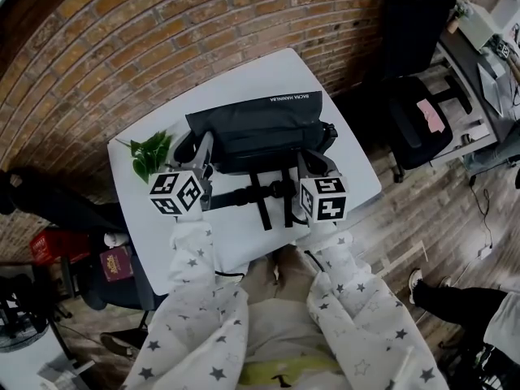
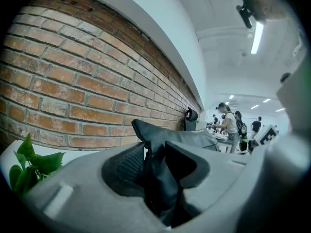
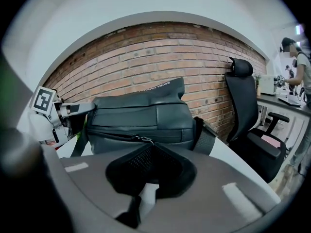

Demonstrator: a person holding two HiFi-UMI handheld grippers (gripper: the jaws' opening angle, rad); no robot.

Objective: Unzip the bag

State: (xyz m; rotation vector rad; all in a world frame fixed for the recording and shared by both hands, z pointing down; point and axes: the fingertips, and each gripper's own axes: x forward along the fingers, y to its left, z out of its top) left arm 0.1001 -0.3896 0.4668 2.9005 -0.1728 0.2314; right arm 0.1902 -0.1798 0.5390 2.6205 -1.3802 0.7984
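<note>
On the white tabletop (image 1: 244, 238), green leaves (image 1: 150, 154) are lying at the far left, near the brick wall (image 1: 162, 39). Just beside them, the left hand-held gripper (image 2: 153, 154) is clamping a fold of fabric at the left end of the dark bag (image 1: 256, 124), which is resting across the tabletop's far half. At the bag's front right, the right hand-held gripper (image 3: 146, 147) is pinching the zipper pull (image 3: 142, 140), its jaws nearly together. A black office chair (image 1: 414, 112) is standing off to the right.
</note>
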